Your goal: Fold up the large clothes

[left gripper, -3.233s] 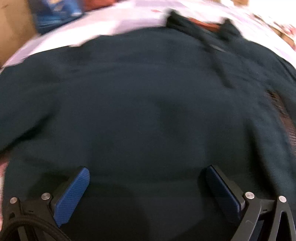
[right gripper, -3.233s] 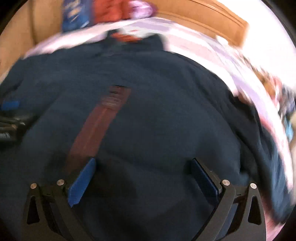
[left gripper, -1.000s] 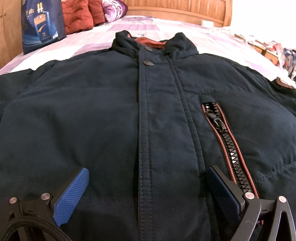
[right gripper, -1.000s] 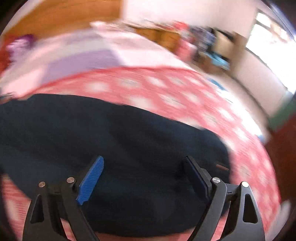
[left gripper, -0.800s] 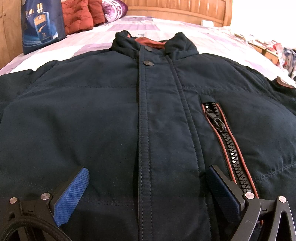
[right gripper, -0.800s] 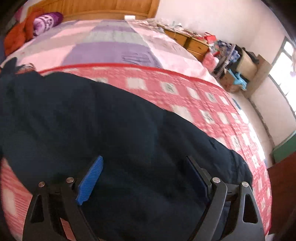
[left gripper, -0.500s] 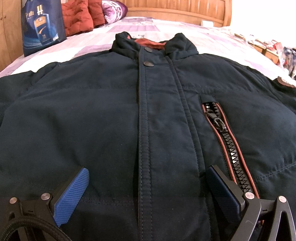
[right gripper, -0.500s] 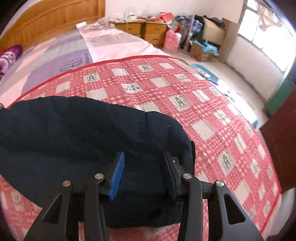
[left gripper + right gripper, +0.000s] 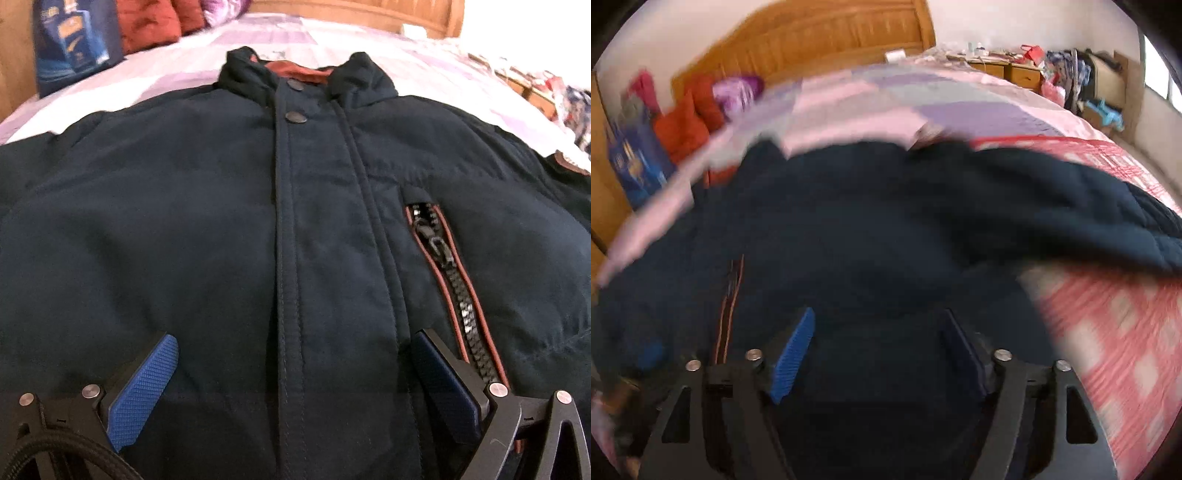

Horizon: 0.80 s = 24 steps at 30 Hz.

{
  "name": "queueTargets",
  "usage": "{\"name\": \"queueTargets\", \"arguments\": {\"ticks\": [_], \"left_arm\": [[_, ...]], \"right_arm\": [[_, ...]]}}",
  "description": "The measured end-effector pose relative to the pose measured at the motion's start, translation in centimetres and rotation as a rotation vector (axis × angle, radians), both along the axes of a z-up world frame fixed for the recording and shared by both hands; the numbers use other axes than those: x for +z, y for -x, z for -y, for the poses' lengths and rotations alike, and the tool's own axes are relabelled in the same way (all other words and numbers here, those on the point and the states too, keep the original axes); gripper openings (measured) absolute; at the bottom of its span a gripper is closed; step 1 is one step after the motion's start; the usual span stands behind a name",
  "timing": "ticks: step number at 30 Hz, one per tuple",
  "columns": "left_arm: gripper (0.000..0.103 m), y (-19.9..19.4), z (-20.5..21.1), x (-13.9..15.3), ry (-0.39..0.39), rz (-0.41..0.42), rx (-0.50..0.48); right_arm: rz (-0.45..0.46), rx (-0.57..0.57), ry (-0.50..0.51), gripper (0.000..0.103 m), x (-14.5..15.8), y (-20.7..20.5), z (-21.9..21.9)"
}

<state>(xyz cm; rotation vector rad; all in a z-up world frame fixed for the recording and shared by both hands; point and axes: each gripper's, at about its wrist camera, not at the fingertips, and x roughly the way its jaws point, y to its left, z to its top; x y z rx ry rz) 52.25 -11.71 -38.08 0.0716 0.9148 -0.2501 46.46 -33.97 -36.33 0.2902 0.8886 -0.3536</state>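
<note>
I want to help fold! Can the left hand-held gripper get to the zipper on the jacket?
Probably yes: the left hand-held gripper hangs open over the jacket, with the zipper right beside one finger and nothing covering it.

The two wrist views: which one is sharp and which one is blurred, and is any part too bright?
Left wrist view: mostly sharp, the jacket stitching and chest zipper read clearly; the top right corner is overexposed. Right wrist view: smeared by motion, the jacket and red checked blanket are streaked; strong fisheye bending, dark corners, a bright window at the right edge.
</note>
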Motion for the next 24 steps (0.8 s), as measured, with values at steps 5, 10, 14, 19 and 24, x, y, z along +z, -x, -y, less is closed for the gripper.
{"name": "queueTargets", "arguments": {"ticks": [5, 10, 14, 19, 24], "left_arm": [[0.103, -4.0, -6.5, 2.8, -0.029, 0.057, 0.122], [0.103, -9.1, -20.9, 1.6, -0.104, -0.038, 0.416], [0.103, -7.4, -32.2, 1.7, -0.063, -0.036, 0.541], [0.103, -2.5, -44.3, 1.7, -0.028, -0.039, 0.705], [0.103, 0.7, -53.0, 1.9, -0.057, -0.055, 0.81]], "right_arm": [[0.006, 0.008, 0.214, 0.086, -2.9, 0.2, -3.0], [-0.002, 0.007, 0.2, 0.087, -3.4, 0.5, -2.5], [-0.015, 0.005, 0.233, 0.087, -3.5, 0.4, -4.5], [-0.023, 0.004, 0.247, 0.088, -3.6, 0.1, -4.7], [-0.026, 0.004, 0.252, 0.088, -3.5, -0.1, -4.7]]}}
